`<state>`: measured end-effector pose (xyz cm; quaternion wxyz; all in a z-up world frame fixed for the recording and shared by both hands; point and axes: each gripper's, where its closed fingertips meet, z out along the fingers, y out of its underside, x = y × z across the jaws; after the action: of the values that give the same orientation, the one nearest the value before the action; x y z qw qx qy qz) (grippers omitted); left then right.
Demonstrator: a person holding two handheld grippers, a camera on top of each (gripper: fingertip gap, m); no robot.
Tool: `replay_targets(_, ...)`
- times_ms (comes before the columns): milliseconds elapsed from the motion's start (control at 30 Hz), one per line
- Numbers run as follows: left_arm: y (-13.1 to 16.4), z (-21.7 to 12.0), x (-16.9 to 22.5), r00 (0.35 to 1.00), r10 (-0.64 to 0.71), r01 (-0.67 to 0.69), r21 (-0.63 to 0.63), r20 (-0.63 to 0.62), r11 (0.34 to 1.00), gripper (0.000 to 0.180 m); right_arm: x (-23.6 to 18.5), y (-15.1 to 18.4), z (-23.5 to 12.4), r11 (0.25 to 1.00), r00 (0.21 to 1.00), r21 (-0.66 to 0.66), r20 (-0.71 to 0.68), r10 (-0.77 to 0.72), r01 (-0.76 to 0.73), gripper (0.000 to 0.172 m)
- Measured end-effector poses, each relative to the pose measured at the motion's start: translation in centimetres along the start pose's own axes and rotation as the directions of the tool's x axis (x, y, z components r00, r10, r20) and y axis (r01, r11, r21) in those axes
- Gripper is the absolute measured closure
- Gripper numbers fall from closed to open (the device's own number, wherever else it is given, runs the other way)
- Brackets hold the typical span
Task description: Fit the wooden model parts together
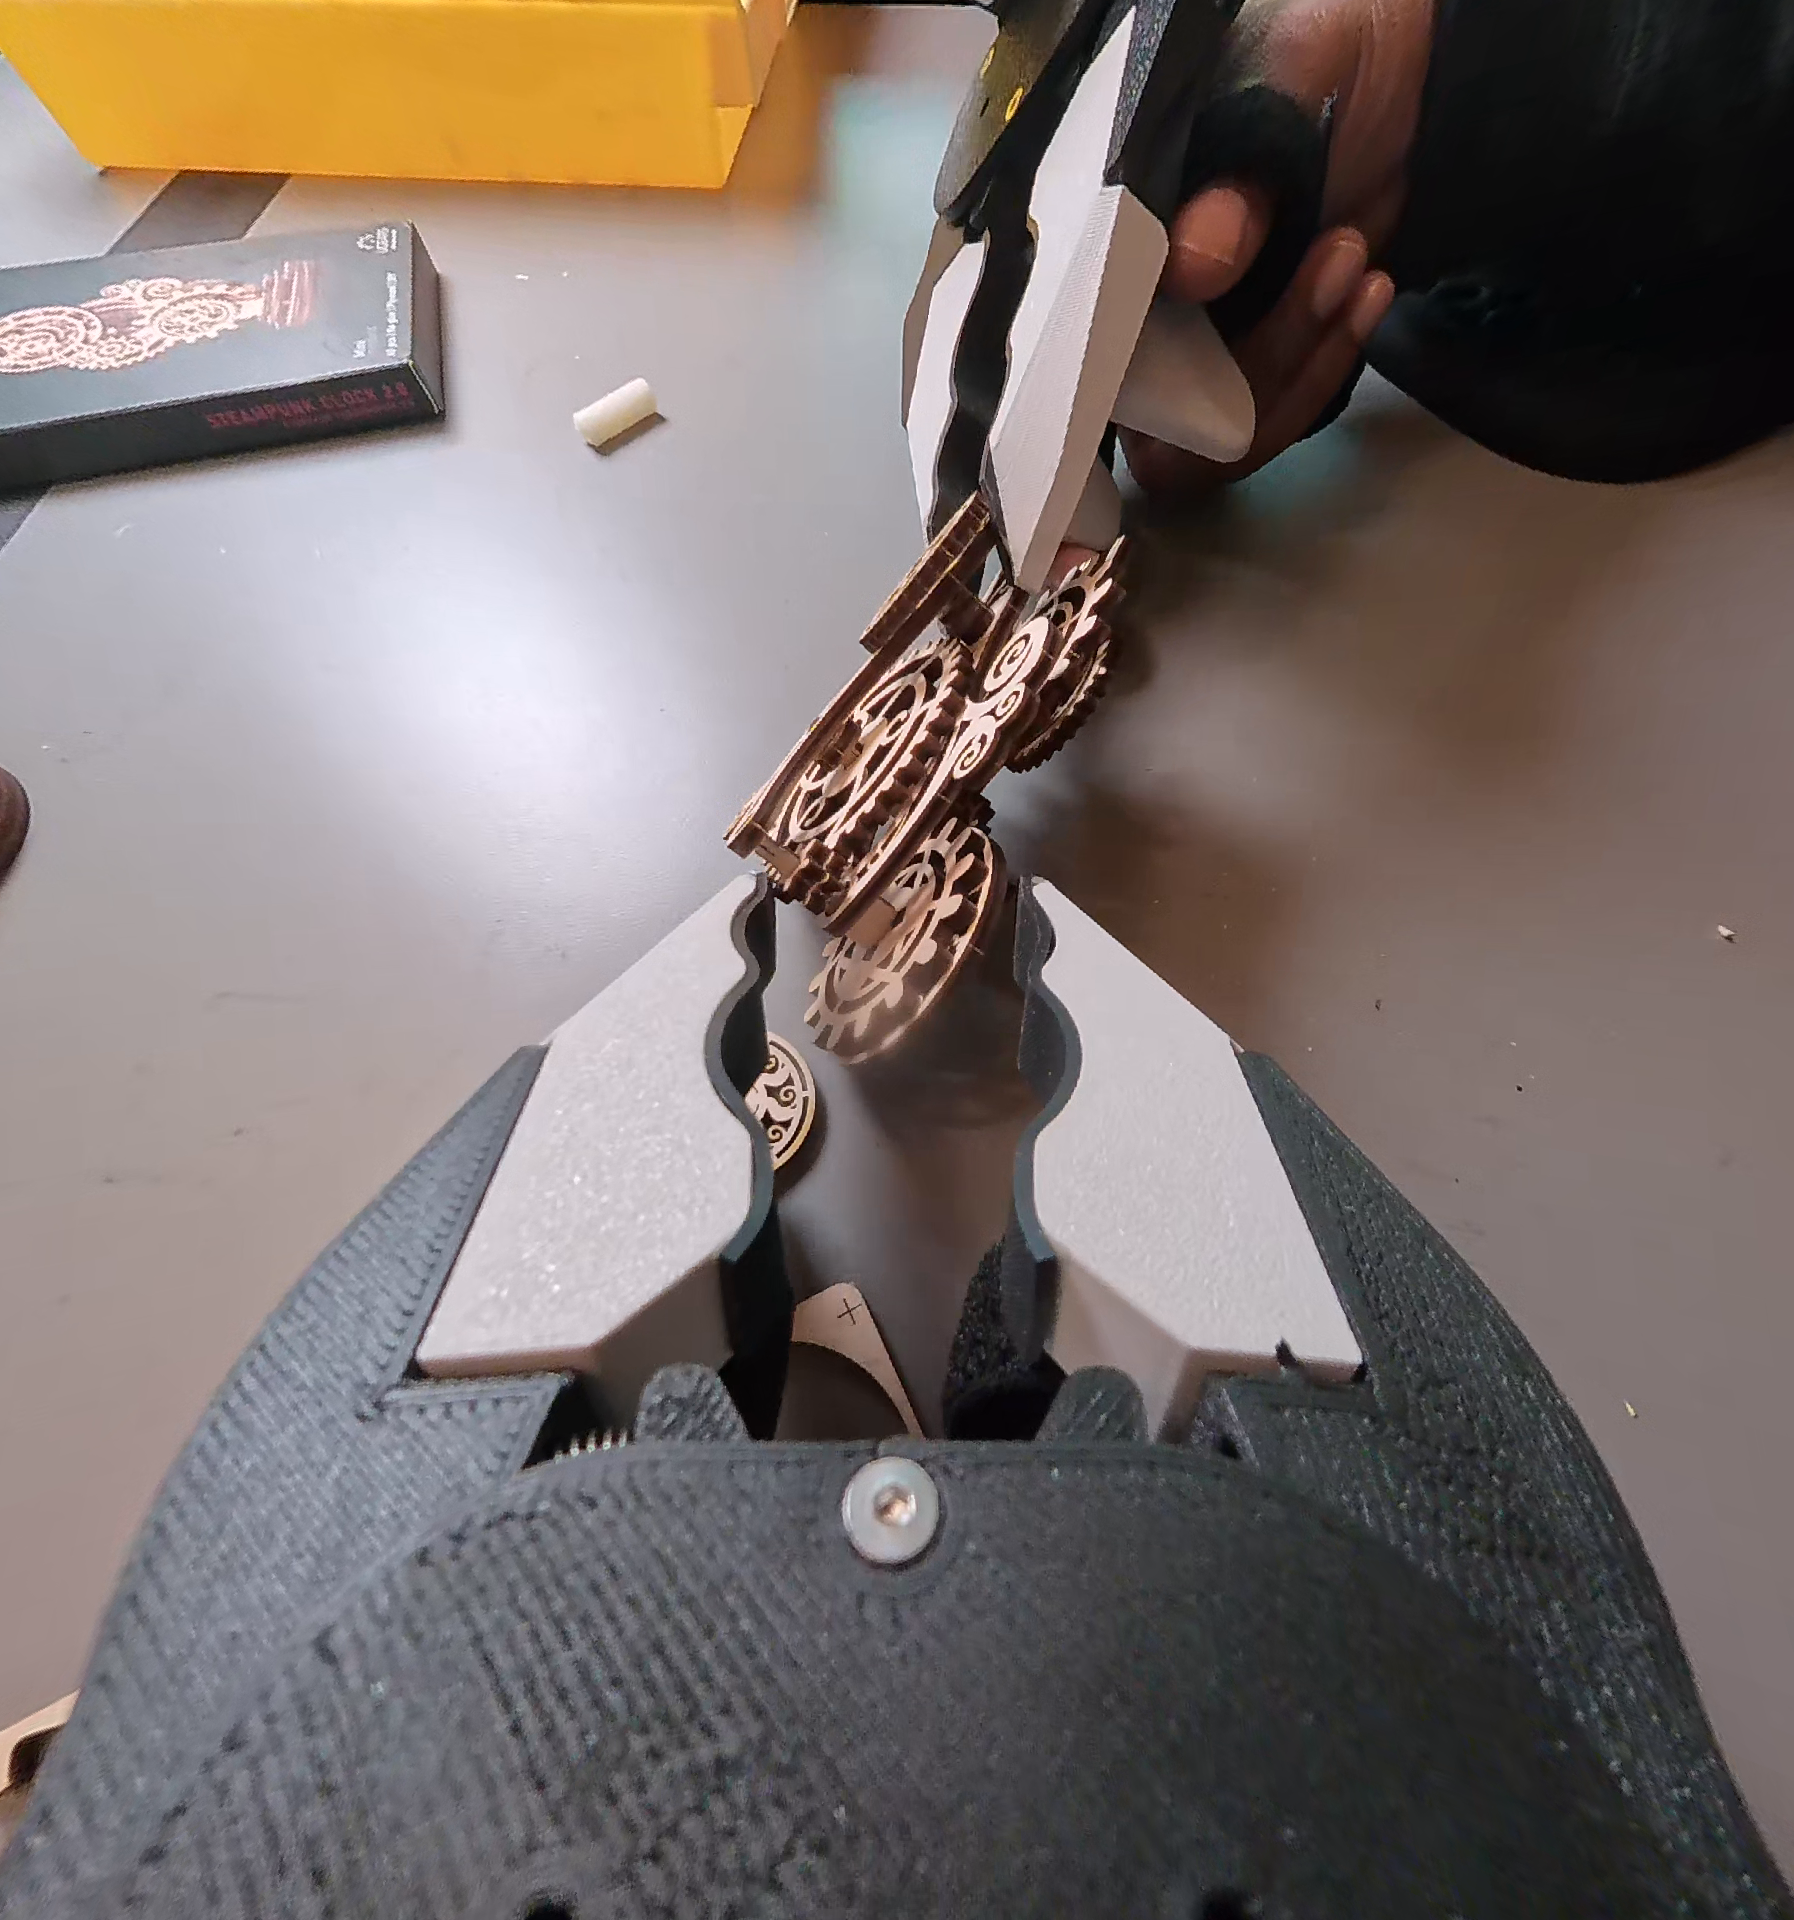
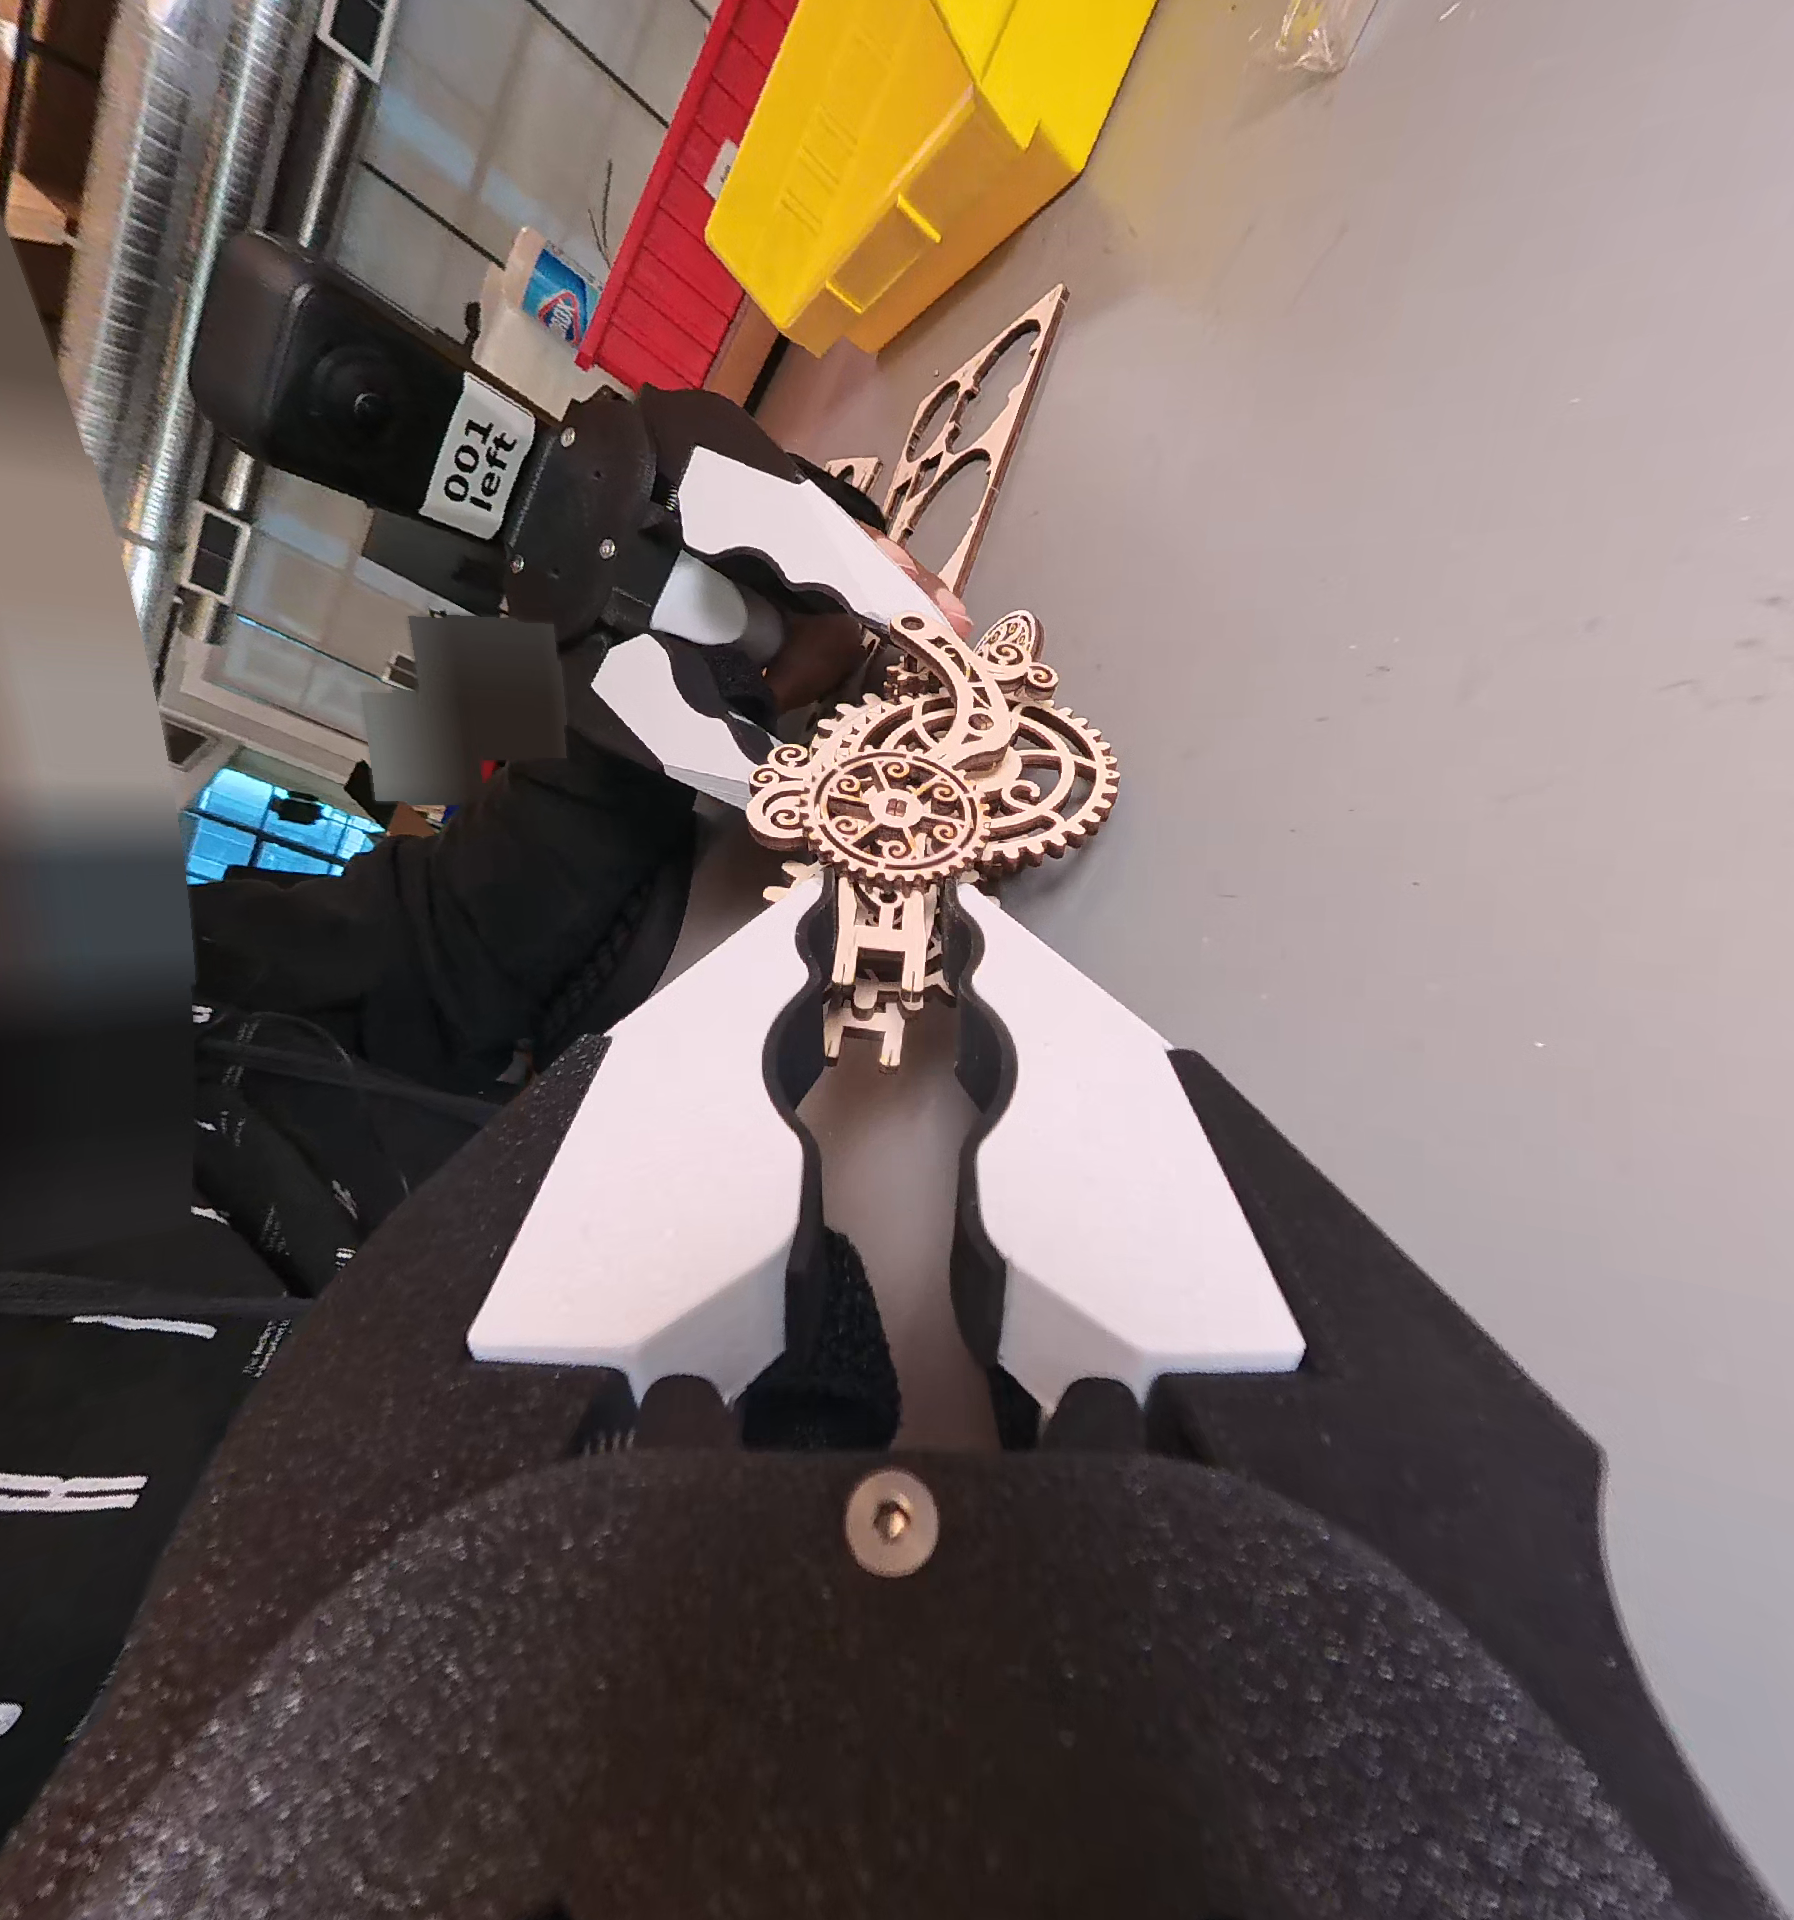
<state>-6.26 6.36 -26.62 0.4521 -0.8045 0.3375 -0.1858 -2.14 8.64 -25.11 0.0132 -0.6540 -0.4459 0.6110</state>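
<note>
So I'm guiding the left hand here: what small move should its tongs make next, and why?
Probably close gently on the lowest gear disc. The left tongs stand open with that disc between the pads, seemingly untouched, while the right tongs already clamp the wooden gear assembly by its frame. A second hold would likely steady it for fitting.

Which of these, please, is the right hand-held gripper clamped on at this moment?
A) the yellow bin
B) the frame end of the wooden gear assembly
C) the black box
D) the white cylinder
B: in the right wrist view, the right hand-held gripper has both pads pressed on the frame end of the wooden gear assembly.
</note>
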Motion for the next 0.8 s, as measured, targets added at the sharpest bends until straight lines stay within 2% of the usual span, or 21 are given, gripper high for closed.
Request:
replay_targets(33, 0.0, 0.01, 0.0, 1.0, 0.0, 0.0, 0.0, 0.0, 1.0, 0.136, 0.03, 0.04, 0.01, 1.0, 1.0, -0.003, 0.0, 0.0, 0.0, 0.154)
replay_targets(600, 0.02, 0.07, 0.1, 1.0, 0.024, -0.024, -0.005, 0.009, 1.0, 0.136, 0.1, 0.32, -0.05, 0.996, 0.996, -0.023, -0.03, -0.086, 0.086, 0.154)
replay_targets(800, 0.04, 0.09, 0.14, 0.998, 0.057, -0.057, -0.007, 0.023, 0.998, 0.135, 0.32, 0.33, -0.24, 0.985, 0.982, -0.038, -0.08, -0.173, 0.171, 0.154)
